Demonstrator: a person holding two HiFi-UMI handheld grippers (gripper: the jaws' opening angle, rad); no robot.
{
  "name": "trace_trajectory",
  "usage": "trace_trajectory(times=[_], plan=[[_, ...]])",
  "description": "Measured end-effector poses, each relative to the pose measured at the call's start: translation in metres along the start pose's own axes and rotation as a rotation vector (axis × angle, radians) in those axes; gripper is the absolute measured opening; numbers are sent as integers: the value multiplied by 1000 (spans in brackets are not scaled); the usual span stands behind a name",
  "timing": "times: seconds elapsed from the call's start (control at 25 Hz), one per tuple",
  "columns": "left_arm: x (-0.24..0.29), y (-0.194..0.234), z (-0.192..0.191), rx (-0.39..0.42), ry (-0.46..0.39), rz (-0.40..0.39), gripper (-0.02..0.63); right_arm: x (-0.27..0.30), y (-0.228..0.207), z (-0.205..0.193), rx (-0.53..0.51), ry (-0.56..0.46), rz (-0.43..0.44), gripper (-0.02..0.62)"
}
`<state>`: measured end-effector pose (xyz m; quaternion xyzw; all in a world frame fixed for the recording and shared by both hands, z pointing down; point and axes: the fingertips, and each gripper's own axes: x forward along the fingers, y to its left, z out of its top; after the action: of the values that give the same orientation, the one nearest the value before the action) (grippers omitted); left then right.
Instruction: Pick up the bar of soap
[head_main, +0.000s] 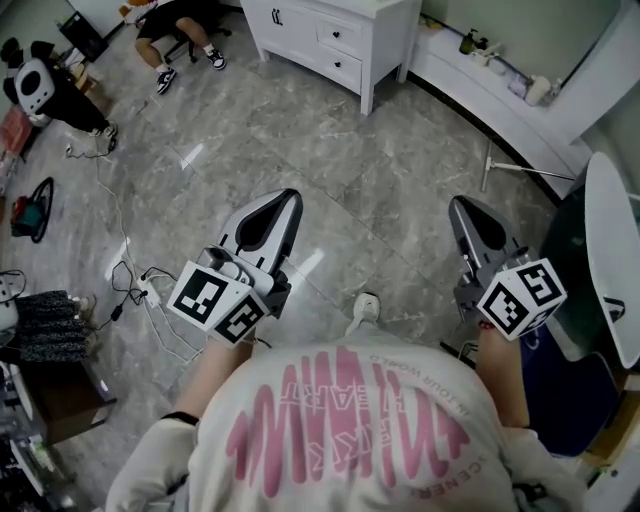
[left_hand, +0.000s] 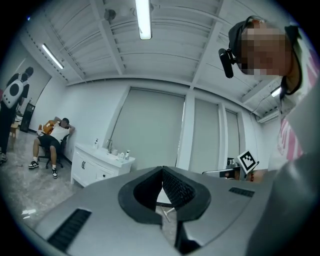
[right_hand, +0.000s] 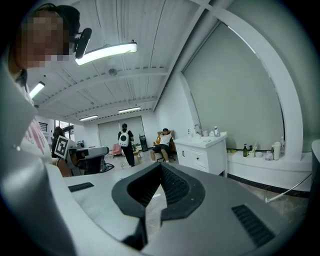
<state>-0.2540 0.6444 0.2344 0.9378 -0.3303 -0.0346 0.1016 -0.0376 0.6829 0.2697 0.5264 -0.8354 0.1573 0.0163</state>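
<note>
Grey marble-veined floor tiles (head_main: 300, 140) fill the room below the person, whose white shirt with pink lettering (head_main: 350, 430) takes up the bottom of the head view. Both claws are held out roughly level over that floor, side by side and well apart. The left gripper (head_main: 288, 198) is clenched: in its own view the black ribbed pads (left_hand: 177, 187) meet at the tips with nothing between them. The right gripper (right_hand: 160, 166) is likewise clenched tight and empty, with its pads touching at the tips. Ahead of the left gripper's tips and a little to their right stands a white vanity cabinet with drawers (head_main: 335, 40). In the right gripper view it sits to the right of the jaws. Small bottles (left_hand: 112, 148) stand on its top, too small to sort out. Ahead of the right gripper a long white ledge (head_main: 500, 110) curves away, carrying a dark pump bottle (head_main: 467, 42). The bar of soap cannot be picked out in any view, so neither its place nor the way its long axis points can be told. Far beyond the left gripper and off to its left, a seated person in a white top (left_hand: 54, 142) leans back. White cables (head_main: 150, 295) lie on the floor just left of that gripper's marker cube (head_main: 215, 300).
</note>
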Motion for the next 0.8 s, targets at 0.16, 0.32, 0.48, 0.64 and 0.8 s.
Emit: trace_trajectory(times=[0.16, 0.32, 0.48, 0.64, 0.8], plan=[[49, 16, -6, -4, 20, 4, 8, 27, -42, 12, -4, 14, 11, 12], [88, 31, -9, 10, 26, 12, 8, 47, -77, 19, -10, 27, 13, 12], [114, 45, -5, 11, 37, 17, 8, 69, -100, 29, 4, 28, 18, 12], [141, 72, -1, 10, 27, 21, 8, 102, -111, 35, -9, 28, 38, 12], [188, 103, -2, 12, 28, -20, 8, 135, -139, 43, -1, 19, 11, 12]])
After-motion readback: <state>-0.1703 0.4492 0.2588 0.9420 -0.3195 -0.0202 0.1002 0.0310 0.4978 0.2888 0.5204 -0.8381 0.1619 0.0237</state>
